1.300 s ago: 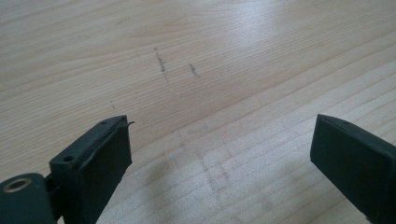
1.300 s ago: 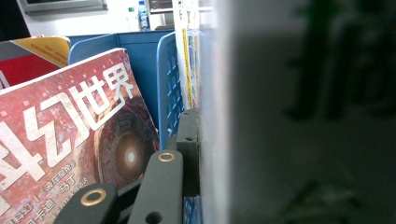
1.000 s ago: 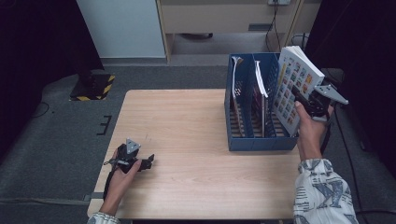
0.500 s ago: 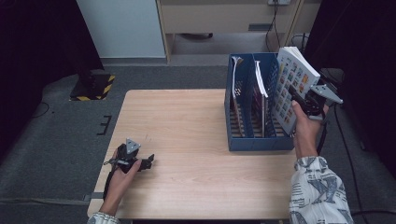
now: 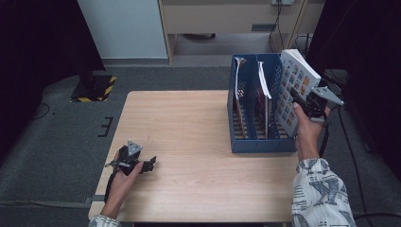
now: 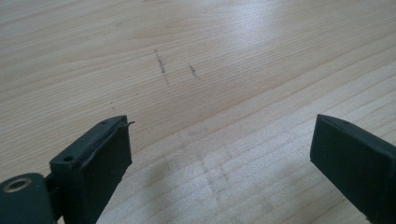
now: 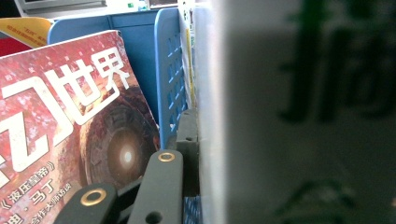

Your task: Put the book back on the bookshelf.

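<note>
Left gripper rests at the near left of the wooden table, jaws wide with bare wood between them. Far right, the right gripper clamps a white book, tilted over the rightmost slot of the blue file rack.

Left gripper: black body, grey three-cornered plate on top, black cable along forearm. Its jaws: flat matte-black blocks, brass-ringed hole at base of one. Right gripper: black, same grey plate, dark cable below hand. Its linkage bars grey-black, with brass-ringed holes. Right sleeve: white with grey-blue pattern.
</note>
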